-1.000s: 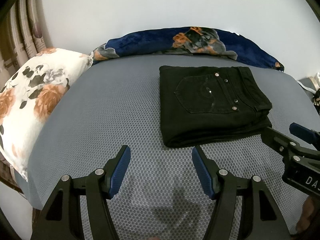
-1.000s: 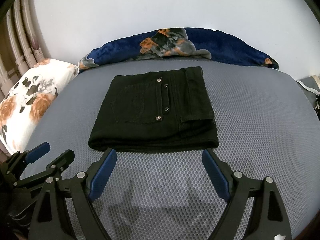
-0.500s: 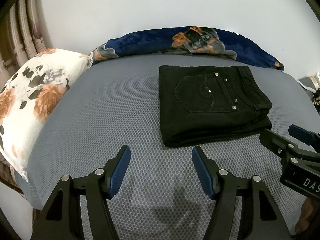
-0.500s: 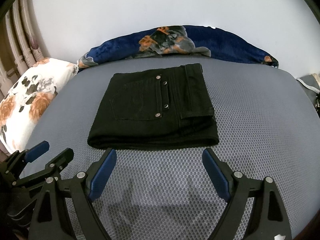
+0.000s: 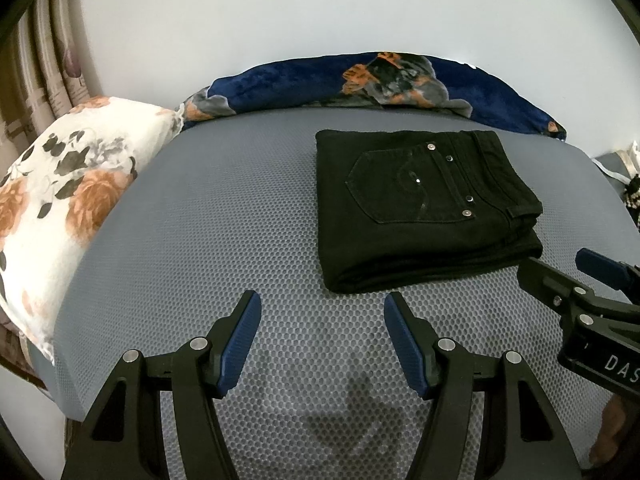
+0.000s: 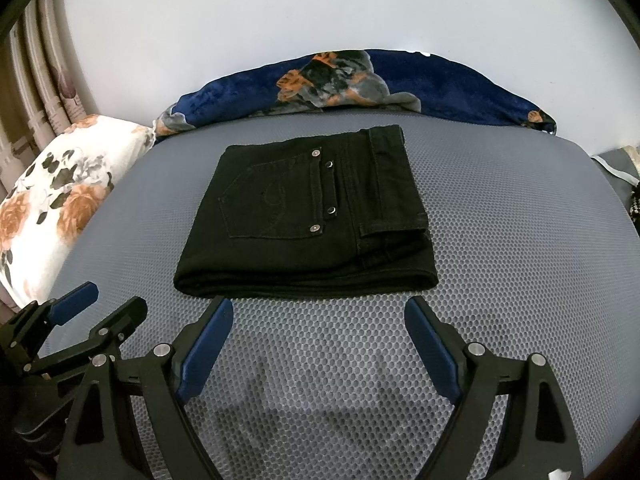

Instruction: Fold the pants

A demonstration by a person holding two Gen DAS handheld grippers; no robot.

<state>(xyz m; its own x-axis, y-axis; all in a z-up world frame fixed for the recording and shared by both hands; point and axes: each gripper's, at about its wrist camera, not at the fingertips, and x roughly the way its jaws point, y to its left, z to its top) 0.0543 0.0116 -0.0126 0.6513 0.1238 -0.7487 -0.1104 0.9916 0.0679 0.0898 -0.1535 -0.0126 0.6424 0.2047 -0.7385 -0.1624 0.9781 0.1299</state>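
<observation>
A plain pale wall backs a bed covered in a grey honeycomb-mesh mattress [image 6: 500,240], and on it, toward the far side, the black pants [image 6: 308,216] lie as a compact stack of layers, back pocket and rivets facing up, waistband to the right. The fold looks finished, so the step in hand is judged to be pulling away without spoiling it. The left tool [image 5: 322,334] hovers above the mesh just short of the stack's near-left corner, jaws spread wide and holding nothing. The right tool [image 6: 319,336] sits just short of the near edge, likewise gaping and empty.

To do this well, both tools should draw straight back and slightly upward, keeping the blue pads off the near folded edge, which bulges a little and would catch easily. The waistband corner on the right sits a touch proud of the lower layers; a light press there could square it, if tidying is wanted.

A floral pillow [image 5: 64,196] lies at the left edge and a rolled navy blanket [image 6: 360,88] along the wall, both apart from the pants. Nothing stands in the retreat path.
</observation>
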